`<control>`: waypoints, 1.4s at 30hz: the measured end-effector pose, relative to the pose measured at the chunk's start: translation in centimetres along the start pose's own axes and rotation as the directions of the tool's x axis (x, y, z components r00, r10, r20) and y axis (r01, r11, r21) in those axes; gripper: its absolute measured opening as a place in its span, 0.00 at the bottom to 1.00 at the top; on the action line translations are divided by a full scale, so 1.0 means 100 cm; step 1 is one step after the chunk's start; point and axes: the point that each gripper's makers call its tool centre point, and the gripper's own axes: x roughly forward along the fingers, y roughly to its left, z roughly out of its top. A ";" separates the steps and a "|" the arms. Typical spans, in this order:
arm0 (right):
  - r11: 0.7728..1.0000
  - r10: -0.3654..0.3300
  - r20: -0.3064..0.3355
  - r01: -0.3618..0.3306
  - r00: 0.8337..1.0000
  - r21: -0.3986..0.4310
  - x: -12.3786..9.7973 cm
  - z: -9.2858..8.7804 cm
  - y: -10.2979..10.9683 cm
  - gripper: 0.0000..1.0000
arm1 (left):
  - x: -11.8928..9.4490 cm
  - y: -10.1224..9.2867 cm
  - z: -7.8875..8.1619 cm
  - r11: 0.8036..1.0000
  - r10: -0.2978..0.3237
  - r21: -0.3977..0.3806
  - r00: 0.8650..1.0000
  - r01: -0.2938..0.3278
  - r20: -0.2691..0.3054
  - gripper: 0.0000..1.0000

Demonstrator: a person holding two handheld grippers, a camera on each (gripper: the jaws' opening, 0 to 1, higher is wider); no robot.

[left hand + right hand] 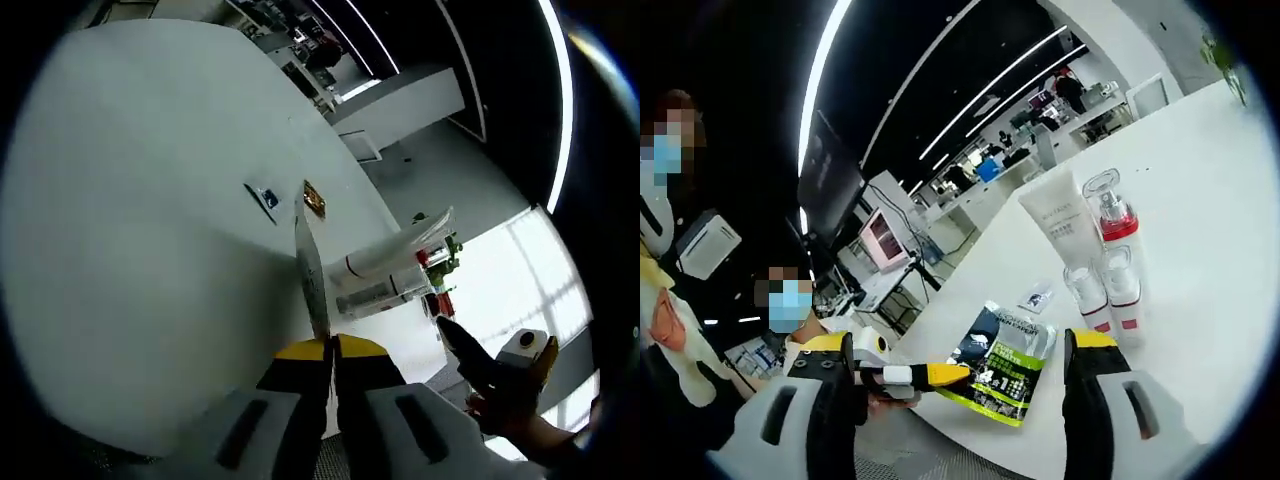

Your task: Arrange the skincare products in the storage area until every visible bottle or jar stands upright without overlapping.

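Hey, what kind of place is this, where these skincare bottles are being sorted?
Probably an open-plan office or lab: a long white table holds the skincare bottles, with rows of desks with monitors behind and strip lights on a dark ceiling.

Opposite low views across table (150, 200)

On the surface (1200, 200): one white tube (1060, 222), three clear-capped bottles with red bands (1112, 215) (1087, 295) (1123, 288), one green-and-black pouch (1002, 362), one small sachet (1037, 297).
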 end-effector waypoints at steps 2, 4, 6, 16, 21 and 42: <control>1.000 -0.007 0.007 0.007 1.000 -0.004 -0.004 0.001 -0.002 0.88 | 0.002 0.007 -0.001 1.000 0.027 -0.008 1.000 -0.027 -0.002 0.00; 1.000 -0.015 0.012 0.015 1.000 -0.015 -0.007 0.002 -0.004 0.89 | 0.005 0.013 -0.002 0.999 0.046 -0.014 0.999 -0.046 -0.010 0.00; 0.999 -0.030 0.010 0.030 1.000 -0.030 -0.011 0.002 -0.007 0.91 | 0.008 0.018 -0.002 0.997 0.072 -0.003 0.997 -0.073 -0.016 0.00; 0.997 -0.061 0.052 0.064 0.997 -0.053 -0.017 0.008 -0.009 0.98 | 0.020 0.022 0.001 0.935 0.150 0.329 0.988 -0.131 -0.033 0.02; 0.995 -0.064 0.046 0.067 0.997 -0.076 -0.019 0.005 -0.008 0.99 | 0.015 0.022 0.003 0.863 0.218 0.471 0.976 -0.183 -0.019 0.07; 0.985 -0.116 0.028 0.119 0.993 -0.124 -0.026 -0.004 -0.027 1.00 | 0.019 0.044 0.013 0.581 0.350 0.794 0.936 -0.181 -0.043 0.27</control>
